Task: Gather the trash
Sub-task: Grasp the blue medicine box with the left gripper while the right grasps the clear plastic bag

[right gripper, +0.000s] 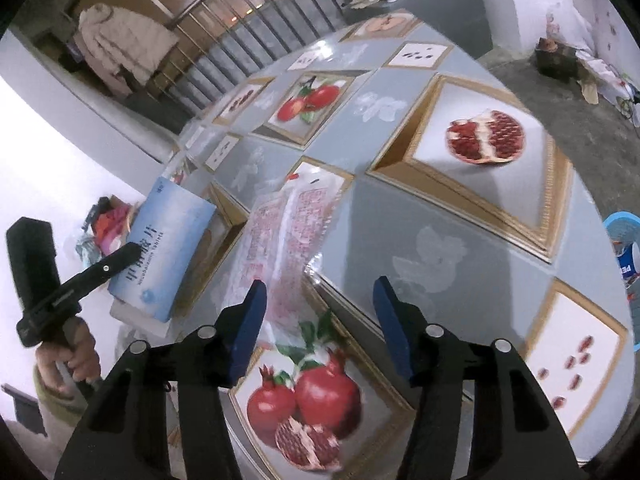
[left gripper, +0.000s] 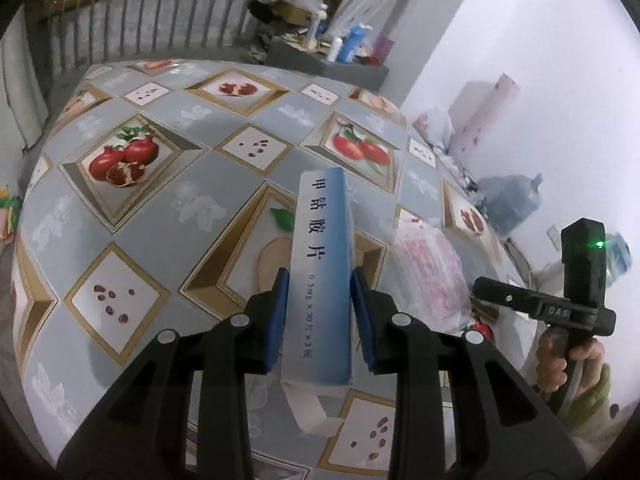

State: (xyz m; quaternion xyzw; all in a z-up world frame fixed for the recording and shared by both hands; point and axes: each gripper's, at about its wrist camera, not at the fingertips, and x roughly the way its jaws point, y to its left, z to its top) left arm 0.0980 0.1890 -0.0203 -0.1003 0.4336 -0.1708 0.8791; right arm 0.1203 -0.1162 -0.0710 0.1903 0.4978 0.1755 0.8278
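My left gripper (left gripper: 319, 280) is shut on a blue-and-white medicine box (left gripper: 322, 240), held edge-on between the blue pads above the table (left gripper: 160, 220). An open flap hangs from the box's near end. In the right wrist view the same box (right gripper: 172, 248) is at the left, with the left gripper (right gripper: 128, 254) on it. A clear plastic wrapper (right gripper: 288, 232) with red print lies on the table (right gripper: 400, 220). My right gripper (right gripper: 320, 292) stands open just above the wrapper's near end, which reaches in beside the left pad. The pads are not pressing on the wrapper (left gripper: 428, 272).
A pomegranate-patterned cloth covers the table. A grey ledge with bottles (left gripper: 348, 44) and a metal railing (left gripper: 140, 28) lie beyond its far edge. A water jug (left gripper: 512, 204) and bags stand by the wall. A blue stool (right gripper: 622, 224) stands off the table's right side.
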